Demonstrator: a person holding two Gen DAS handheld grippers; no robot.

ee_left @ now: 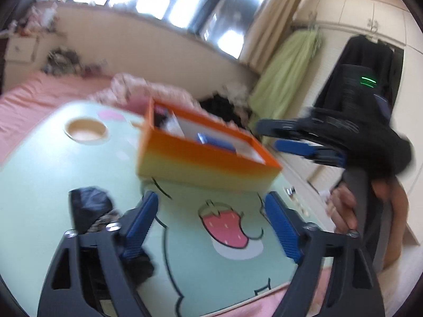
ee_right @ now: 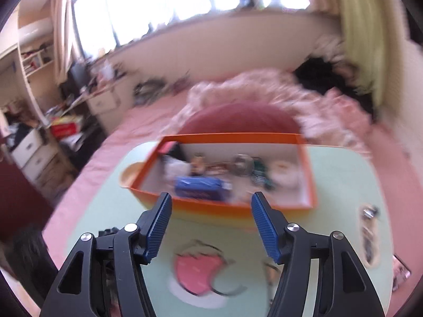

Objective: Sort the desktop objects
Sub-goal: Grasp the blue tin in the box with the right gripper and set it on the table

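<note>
Above a pale green counter (ee_left: 47, 163), the left hand-held gripper (ee_left: 211, 211) hangs with its blue-padded jaws spread wide and nothing between them, over a printed strawberry (ee_left: 224, 227) on the counter top. Just left of its left finger lies a dark, crumpled object (ee_left: 90, 203), too blurred to identify. Beyond the jaws stands an open orange box (ee_left: 201, 158), its lower walls fading to yellow, with a blue packet (ee_left: 211, 141) and other small items inside. A round, cream-coloured bowl (ee_left: 86, 130) sits on the counter to the box's left. At the right of this view the right hand-held gripper (ee_left: 298, 142) is raised beside the box, a hand (ee_left: 343, 206) wrapped round its grey handle.

From the right wrist, the right hand-held gripper (ee_right: 208, 216) also shows its jaws parted and empty, poised over the counter (ee_right: 343, 185) just short of the orange box (ee_right: 222, 208). Inside the box the blue packet (ee_right: 198, 189) lies nearest the front wall, with a row of small, blurred trinkets behind it. A small metallic object (ee_right: 368, 227) rests on the counter to the right, well apart from the box. Behind the counter spreads a pink bed (ee_right: 127, 134) with a ruffled quilt (ee_right: 264, 89).
</note>
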